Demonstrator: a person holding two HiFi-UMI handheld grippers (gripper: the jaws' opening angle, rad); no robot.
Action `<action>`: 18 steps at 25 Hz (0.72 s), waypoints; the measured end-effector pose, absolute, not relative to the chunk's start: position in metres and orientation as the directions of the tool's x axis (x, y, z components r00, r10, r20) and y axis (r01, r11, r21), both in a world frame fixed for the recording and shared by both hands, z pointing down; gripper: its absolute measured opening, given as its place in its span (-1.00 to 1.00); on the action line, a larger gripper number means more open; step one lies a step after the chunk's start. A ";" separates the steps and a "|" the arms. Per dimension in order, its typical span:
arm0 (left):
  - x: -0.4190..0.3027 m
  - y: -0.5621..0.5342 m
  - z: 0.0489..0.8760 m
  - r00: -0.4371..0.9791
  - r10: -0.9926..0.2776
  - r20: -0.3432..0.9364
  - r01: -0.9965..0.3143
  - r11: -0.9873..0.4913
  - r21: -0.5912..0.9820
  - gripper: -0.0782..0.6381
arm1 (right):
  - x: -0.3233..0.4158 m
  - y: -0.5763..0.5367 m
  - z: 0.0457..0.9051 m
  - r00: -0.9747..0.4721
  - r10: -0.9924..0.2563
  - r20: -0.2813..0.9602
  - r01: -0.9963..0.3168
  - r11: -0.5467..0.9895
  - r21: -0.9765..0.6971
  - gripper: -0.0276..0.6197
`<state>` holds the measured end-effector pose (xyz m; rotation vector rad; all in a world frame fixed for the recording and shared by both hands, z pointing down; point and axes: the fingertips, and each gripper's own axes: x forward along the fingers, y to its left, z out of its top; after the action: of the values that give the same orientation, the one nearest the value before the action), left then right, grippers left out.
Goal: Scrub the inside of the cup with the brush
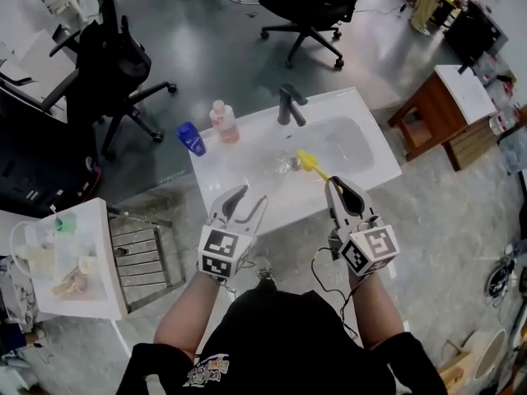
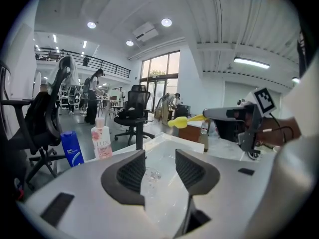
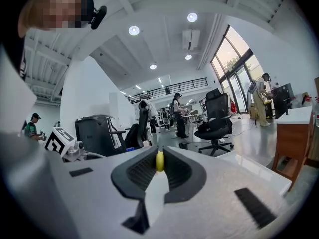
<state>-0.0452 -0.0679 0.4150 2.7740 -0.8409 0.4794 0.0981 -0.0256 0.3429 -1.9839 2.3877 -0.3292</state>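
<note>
— What sits closest?

— Two bare forearms coming out of a dark shirt, each hand holding a gripper that carries a marker cube. The left gripper (image 1: pixel 251 197) has its ribbed dark jaws spread, with nothing held between them. The right gripper (image 1: pixel 336 189) is clamped on the thin handle of the brush (image 1: pixel 306 160).

— And the cup?

— The cup (image 1: pixel 284 165) is clear and glassy. It rests on the floor of the white sink (image 1: pixel 362 151), on the near side of the dark faucet (image 1: pixel 290 104). I cannot tell whether it holds anything. The basin is smooth, glossy and rectangular with rounded corners.

— Where is the brush head?

— It is yellow and rounded, held over the basin just right of the cup and outside it.

— Any other containers?

— On the sink's left ledge stand a pink bottle (image 1: pixel 224 123) and, to its left, a blue bottle (image 1: pixel 191 139). Both are upright plastic.
</note>
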 end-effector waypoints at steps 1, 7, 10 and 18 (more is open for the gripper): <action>-0.047 -0.073 0.416 0.786 -0.504 0.359 -0.568 -0.818 0.095 -0.31 | 0.096 -0.031 0.340 -0.194 -0.974 0.117 -0.970 0.173 -0.169 -0.80; -0.049 -0.094 0.413 0.792 -0.507 0.341 -0.565 -0.820 0.093 -0.31 | 0.088 -0.053 0.322 -0.208 -0.974 0.091 -0.971 0.194 -0.137 -0.80; -0.045 -0.099 0.410 0.791 -0.511 0.335 -0.567 -0.818 0.093 -0.31 | 0.088 -0.059 0.315 -0.220 -0.971 0.090 -0.971 0.209 -0.118 -0.80; -0.028 -0.104 0.420 0.776 -0.519 0.358 -0.579 -0.811 0.080 -0.31 | 0.100 -0.070 0.318 -0.286 -0.953 0.098 -0.956 0.278 -0.093 -0.80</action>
<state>-0.0278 -0.1044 0.4202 2.7833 -0.8694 0.4809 0.0998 -0.0701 0.3183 -1.8898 2.5288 -0.2113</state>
